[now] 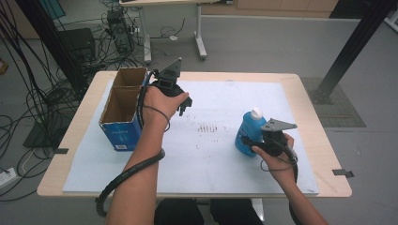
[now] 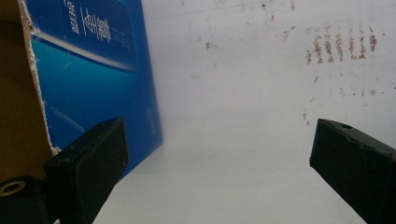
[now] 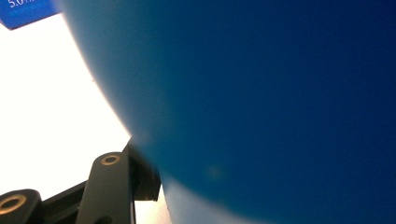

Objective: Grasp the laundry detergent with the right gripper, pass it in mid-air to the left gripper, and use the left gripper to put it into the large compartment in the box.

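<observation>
A blue plastic bottle with a white cap stands upright on the white mat, right of centre. My right gripper is shut on its lower body from the near side. In the right gripper view the bottle sits close against one black jaw. An open blue cardboard box with two compartments stands at the mat's left edge. My left gripper hovers just right of the box. Its jaws stand wide open, with nothing between them, over the mat beside the box's blue wall.
Brown smudges mark the middle of the mat. The wooden table ends a little beyond the mat on every side. Cables and equipment crowd the floor at the left, desk legs stand behind, and a black post rises at the right.
</observation>
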### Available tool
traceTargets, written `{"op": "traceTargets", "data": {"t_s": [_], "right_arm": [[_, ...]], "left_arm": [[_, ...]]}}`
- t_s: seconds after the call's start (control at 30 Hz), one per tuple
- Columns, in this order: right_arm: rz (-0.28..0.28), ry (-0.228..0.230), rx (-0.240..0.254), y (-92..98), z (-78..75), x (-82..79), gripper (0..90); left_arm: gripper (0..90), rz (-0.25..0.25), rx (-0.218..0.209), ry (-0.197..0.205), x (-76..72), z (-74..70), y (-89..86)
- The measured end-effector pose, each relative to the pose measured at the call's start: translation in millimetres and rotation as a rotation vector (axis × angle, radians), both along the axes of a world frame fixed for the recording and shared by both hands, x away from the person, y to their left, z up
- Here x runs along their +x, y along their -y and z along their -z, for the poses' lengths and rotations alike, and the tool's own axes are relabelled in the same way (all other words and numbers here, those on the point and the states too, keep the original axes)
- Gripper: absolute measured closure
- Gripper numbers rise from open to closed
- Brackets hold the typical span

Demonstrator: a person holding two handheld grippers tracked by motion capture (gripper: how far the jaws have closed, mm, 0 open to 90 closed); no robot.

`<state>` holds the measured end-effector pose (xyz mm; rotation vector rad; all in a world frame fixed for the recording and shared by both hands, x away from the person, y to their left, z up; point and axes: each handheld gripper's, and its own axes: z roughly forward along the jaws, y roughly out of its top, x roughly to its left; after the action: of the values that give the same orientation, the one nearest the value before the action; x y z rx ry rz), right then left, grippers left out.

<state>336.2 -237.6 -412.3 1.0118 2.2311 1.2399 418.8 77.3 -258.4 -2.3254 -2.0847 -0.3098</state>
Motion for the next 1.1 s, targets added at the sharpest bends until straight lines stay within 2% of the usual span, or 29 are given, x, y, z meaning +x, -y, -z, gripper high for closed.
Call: {"op": "traceTargets", "data": {"t_s": [1.1], "right_arm": [[0.0,0.002,0.004,0.5,0.6,-0.3,41.6]], "left_arm": [[5.1,0.004,0.012,0.0,-1.6,-0.2,0.4]]}}
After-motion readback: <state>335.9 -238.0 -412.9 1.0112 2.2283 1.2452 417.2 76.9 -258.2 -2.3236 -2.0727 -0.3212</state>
